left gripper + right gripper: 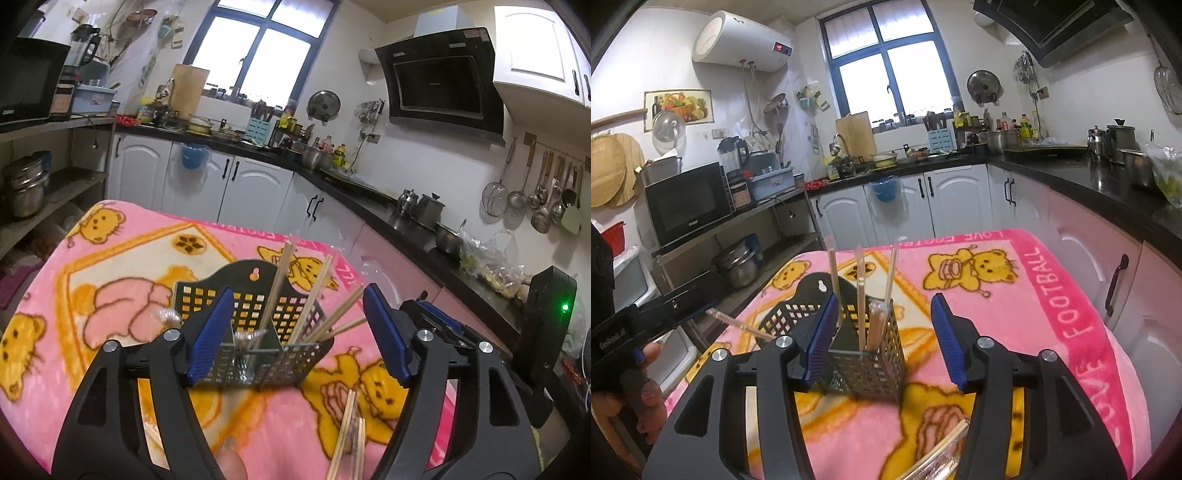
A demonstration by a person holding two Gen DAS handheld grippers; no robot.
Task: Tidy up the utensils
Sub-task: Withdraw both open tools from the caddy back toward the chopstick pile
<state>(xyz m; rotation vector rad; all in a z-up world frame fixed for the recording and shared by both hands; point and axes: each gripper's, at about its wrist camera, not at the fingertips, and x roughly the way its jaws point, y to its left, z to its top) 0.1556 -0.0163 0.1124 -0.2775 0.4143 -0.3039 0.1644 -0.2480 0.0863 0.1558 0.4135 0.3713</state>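
A black perforated utensil holder (pixel 255 332) stands on the pink blanket (pixel 122 258), with several wooden chopsticks (pixel 314 299) upright or leaning in it. My left gripper (pixel 295 336) is open, its blue pads either side of the holder, empty. More chopsticks (pixel 349 432) lie on the blanket below it. In the right wrist view the holder (pixel 864 354) with chopsticks (pixel 862 306) stands between the open fingers of my right gripper (pixel 882 339), empty. Loose chopsticks (pixel 942 450) lie near the bottom edge. The left gripper's body (pixel 646 321) shows at the left.
The blanket (pixel 1052 295) covers a table in a kitchen. White cabinets (pixel 960 199) and a dark counter (pixel 1108 184) run behind and to the right. Shelves with a microwave (pixel 687 203) and pots (pixel 737 266) stand at the left.
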